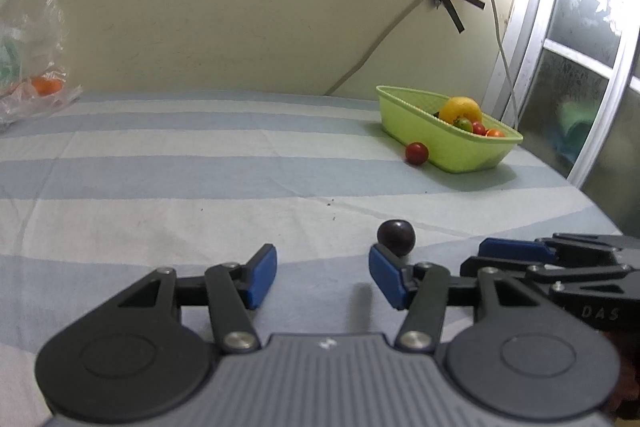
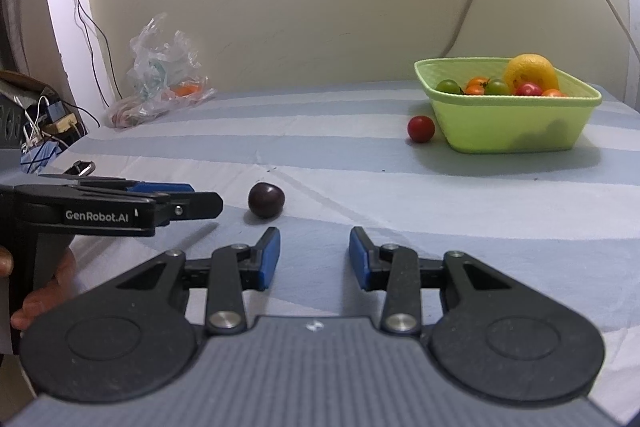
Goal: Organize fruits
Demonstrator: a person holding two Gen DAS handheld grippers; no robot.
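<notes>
A dark purple fruit (image 1: 396, 237) (image 2: 266, 200) lies on the striped cloth just ahead of both grippers. My left gripper (image 1: 322, 277) is open and empty; the fruit sits just beyond its right fingertip. My right gripper (image 2: 314, 259) is open and empty, with the fruit ahead to its left. A green basket (image 1: 416, 123) (image 2: 516, 125) at the far right holds a yellow citrus (image 1: 463, 109) (image 2: 531, 71) and several small tomatoes. A red tomato (image 1: 417, 153) (image 2: 421, 129) lies on the cloth against the basket's left side.
A clear plastic bag (image 1: 32, 59) (image 2: 160, 79) with an orange fruit inside lies at the far left by the wall. Cables hang on the wall. A window (image 1: 580, 67) is at the right, past the table edge.
</notes>
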